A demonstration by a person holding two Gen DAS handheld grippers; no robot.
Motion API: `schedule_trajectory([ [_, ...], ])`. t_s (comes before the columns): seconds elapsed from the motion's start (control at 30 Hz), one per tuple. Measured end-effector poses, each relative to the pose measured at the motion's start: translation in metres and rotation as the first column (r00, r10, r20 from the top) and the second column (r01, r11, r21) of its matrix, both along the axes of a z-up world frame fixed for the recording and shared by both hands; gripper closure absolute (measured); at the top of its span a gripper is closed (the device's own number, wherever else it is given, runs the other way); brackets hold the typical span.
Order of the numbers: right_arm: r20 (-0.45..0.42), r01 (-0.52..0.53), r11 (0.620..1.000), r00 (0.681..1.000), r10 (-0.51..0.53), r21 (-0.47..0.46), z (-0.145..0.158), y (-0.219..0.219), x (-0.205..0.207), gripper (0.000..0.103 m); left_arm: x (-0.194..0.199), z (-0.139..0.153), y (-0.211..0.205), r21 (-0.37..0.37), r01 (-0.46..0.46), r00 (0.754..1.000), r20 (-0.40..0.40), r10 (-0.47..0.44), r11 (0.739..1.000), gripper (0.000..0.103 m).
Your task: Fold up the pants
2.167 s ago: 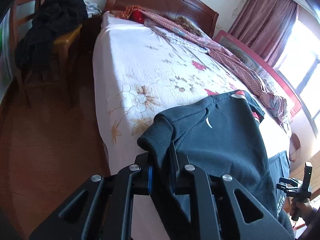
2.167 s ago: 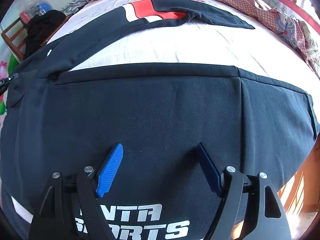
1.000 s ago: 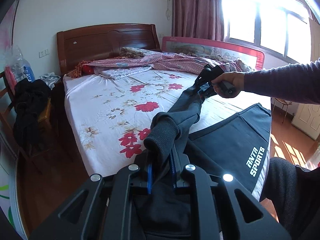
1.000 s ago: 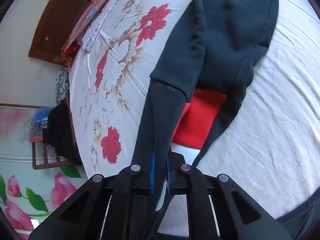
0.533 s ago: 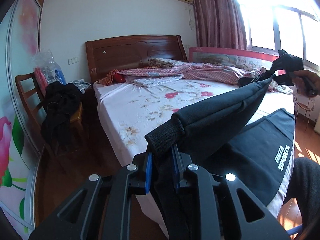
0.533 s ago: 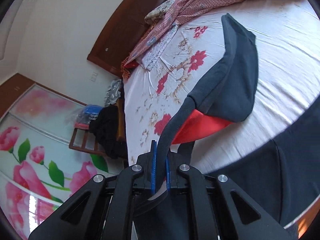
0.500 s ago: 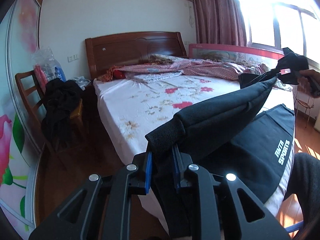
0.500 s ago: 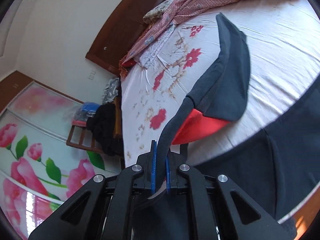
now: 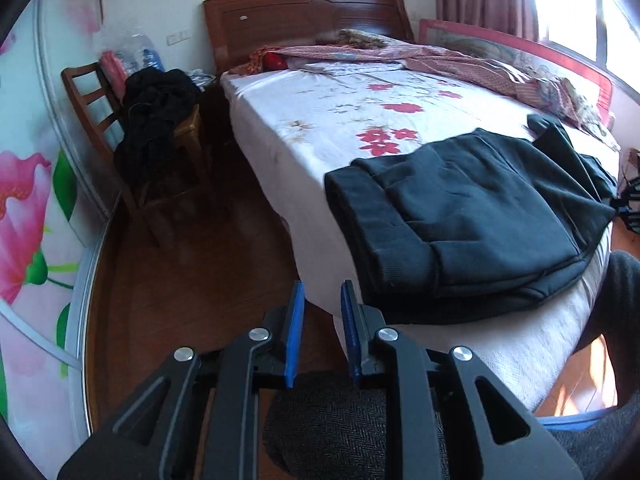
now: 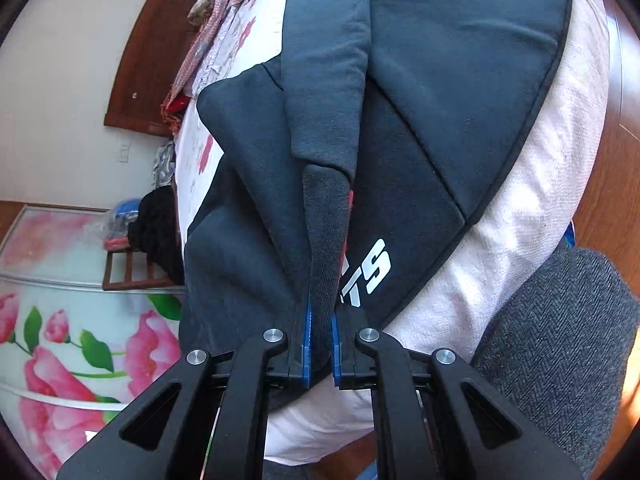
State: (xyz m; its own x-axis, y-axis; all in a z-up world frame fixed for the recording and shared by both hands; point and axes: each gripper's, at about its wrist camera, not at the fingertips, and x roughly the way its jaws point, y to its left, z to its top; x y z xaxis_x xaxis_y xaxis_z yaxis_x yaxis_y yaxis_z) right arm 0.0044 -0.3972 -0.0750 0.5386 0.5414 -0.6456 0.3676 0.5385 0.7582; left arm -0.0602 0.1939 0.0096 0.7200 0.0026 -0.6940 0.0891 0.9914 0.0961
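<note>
The pants [image 9: 472, 216] are lying folded on the bed [image 9: 320, 128]; left tongs [image 9: 322, 304] are hanging apart beside them, right tongs [image 10: 320, 320] are clamping their cuff [image 10: 326, 220].

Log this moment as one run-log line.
left gripper: open, empty | right gripper: shut on pants cuff | pants: folded on bed

floor [image 9: 192, 280] open left of bed [image 9: 320, 132]; chair [image 9: 132, 128] beyond.
</note>
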Motion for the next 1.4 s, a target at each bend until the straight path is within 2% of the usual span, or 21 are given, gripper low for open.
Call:
schedule_trajectory([
  [0.1, -0.055, -0.055, 0.999, 0.997, 0.055, -0.001, -0.015, -0.002, 0.004, 0.096, 0.000, 0.023, -0.014, -0.026, -0.014, 0.997, 0.073, 0.015, 1.000, 0.045],
  [0.23, -0.057, 0.005, 0.997, 0.998, -0.001, 0.072, -0.027, -0.008, -0.007, 0.091, 0.000, 0.050, -0.076, -0.075, 0.199, 0.973, 0.137, -0.187, 0.977, 0.004],
  [0.33, -0.052, 0.009, 0.997, 0.999, -0.005, 0.078, -0.029, -0.009, -0.012, 0.089, 0.009, 0.046, -0.114, -0.349, 0.323, 0.944, 0.052, -0.326, 0.879, 0.002],
  [0.4, -0.050, 0.008, 0.997, 0.999, -0.004, 0.079, -0.030, -0.010, -0.011, 0.090, 0.018, 0.027, -0.125, -0.544, 0.262, 0.938, -0.051, -0.343, 0.797, 0.002],
  [0.43, -0.047, 0.002, 0.997, 0.999, 0.001, 0.071, -0.030, -0.011, -0.011, 0.090, 0.022, 0.016, -0.124, -0.642, 0.213, 0.934, -0.088, -0.346, 0.736, 0.003],
  [0.47, -0.044, -0.004, 0.998, 0.999, 0.006, 0.066, -0.030, -0.012, -0.011, 0.089, 0.025, 0.007, -0.121, -0.704, 0.165, 0.936, -0.109, -0.336, 0.690, 0.003],
  [0.53, -0.041, -0.009, 0.997, 0.999, 0.012, 0.071, -0.030, -0.012, -0.009, 0.089, 0.027, -0.006, -0.113, -0.769, 0.069, 0.945, -0.154, -0.288, 0.635, 0.003],
  [0.57, -0.041, -0.008, 0.997, 0.999, 0.011, 0.077, -0.031, -0.012, -0.009, 0.089, 0.028, -0.013, -0.107, -0.813, 0.029, 0.948, -0.162, -0.274, 0.581, 0.003],
  [0.6, -0.039, -0.011, 0.997, 0.999, 0.014, 0.080, -0.032, -0.011, -0.010, 0.089, 0.030, -0.021, -0.105, -0.837, -0.024, 0.945, -0.198, -0.262, 0.546, 0.003],
  [0.7, -0.037, -0.007, 0.996, 0.999, 0.010, 0.086, -0.031, -0.004, -0.008, 0.089, 0.030, -0.045, -0.114, -0.861, -0.139, 0.918, -0.297, -0.263, 0.489, 0.003],
  [0.8, -0.026, -0.008, 0.996, 1.000, 0.010, 0.087, -0.033, -0.006, -0.011, 0.089, 0.030, -0.059, -0.119, -0.850, -0.213, 0.911, -0.351, -0.216, 0.483, 0.003],
  [0.87, -0.024, -0.001, 0.995, 1.000, 0.003, 0.099, -0.034, -0.008, -0.013, 0.089, 0.034, -0.069, -0.114, -0.851, -0.274, 0.908, -0.382, -0.170, 0.448, 0.003],
  [0.97, -0.018, -0.009, 0.996, 1.000, 0.011, 0.094, -0.035, -0.010, -0.014, 0.090, 0.038, -0.085, -0.107, -0.870, -0.347, 0.906, -0.408, -0.114, 0.351, 0.004],
  [1.07, -0.013, -0.009, 0.996, 1.000, 0.010, 0.093, -0.034, -0.010, -0.015, 0.089, 0.038, -0.093, -0.106, -0.872, -0.404, 0.897, -0.437, -0.067, 0.277, 0.004],
  [1.1, -0.008, -0.013, 0.996, 1.000, 0.014, 0.085, -0.033, -0.010, -0.015, 0.090, 0.037, -0.094, -0.106, -0.871, -0.418, 0.895, -0.444, -0.049, 0.257, 0.004],
  [1.13, -0.003, -0.017, 0.997, 1.000, 0.017, 0.078, -0.033, -0.009, -0.015, 0.090, 0.035, -0.094, -0.106, -0.866, -0.430, 0.893, -0.449, -0.022, 0.254, 0.017],
  [1.17, -0.001, -0.019, 0.997, 1.000, 0.019, 0.078, -0.032, -0.009, -0.016, 0.090, 0.031, -0.092, -0.105, -0.857, -0.441, 0.892, -0.452, 0.022, 0.268, 0.039],
  [1.2, -0.001, -0.018, 0.997, 1.000, 0.018, 0.081, -0.032, -0.010, -0.016, 0.089, 0.030, -0.092, -0.101, -0.846, -0.453, 0.887, -0.459, 0.048, 0.280, 0.049],
  [1.23, -0.001, -0.018, 0.997, 1.000, 0.018, 0.081, -0.031, -0.009, -0.016, 0.090, 0.027, -0.093, -0.098, -0.843, -0.462, 0.885, -0.460, 0.074, 0.275, 0.072],
  [1.27, 0.001, -0.023, 0.997, 1.000, 0.023, 0.074, -0.031, -0.009, -0.016, 0.090, 0.025, -0.094, -0.095, -0.842, -0.466, 0.884, -0.459, 0.094, 0.272, 0.082],
  [1.4, 0.001, -0.034, 0.998, 0.999, 0.034, 0.056, -0.027, -0.008, -0.015, 0.090, 0.018, -0.092, -0.085, -0.839, -0.476, 0.879, -0.451, 0.152, 0.263, 0.092],
])
